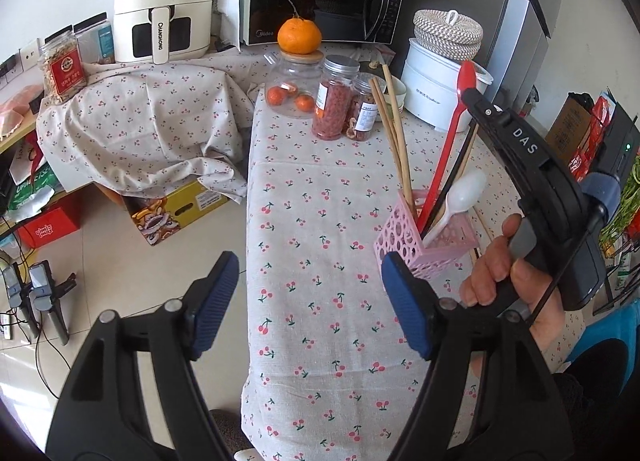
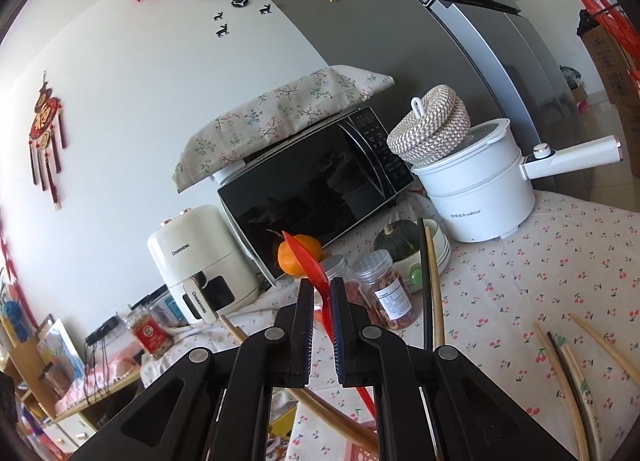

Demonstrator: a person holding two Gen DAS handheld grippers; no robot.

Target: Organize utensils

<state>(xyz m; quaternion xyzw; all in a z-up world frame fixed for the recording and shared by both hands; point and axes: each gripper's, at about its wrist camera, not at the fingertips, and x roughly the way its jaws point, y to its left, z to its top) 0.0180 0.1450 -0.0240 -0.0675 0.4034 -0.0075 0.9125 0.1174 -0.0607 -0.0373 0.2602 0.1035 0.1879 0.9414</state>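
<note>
On cloth | pink holder [image 1: 404, 239]: one red spoon [image 1: 448, 149], one white spoon [image 1: 460, 197]

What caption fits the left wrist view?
Right gripper places red spoon into pink holder; left gripper open.

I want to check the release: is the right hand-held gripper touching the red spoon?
Cannot tell. Right wrist view: red spoon between right hand-held gripper pads, gap unclear.
</note>
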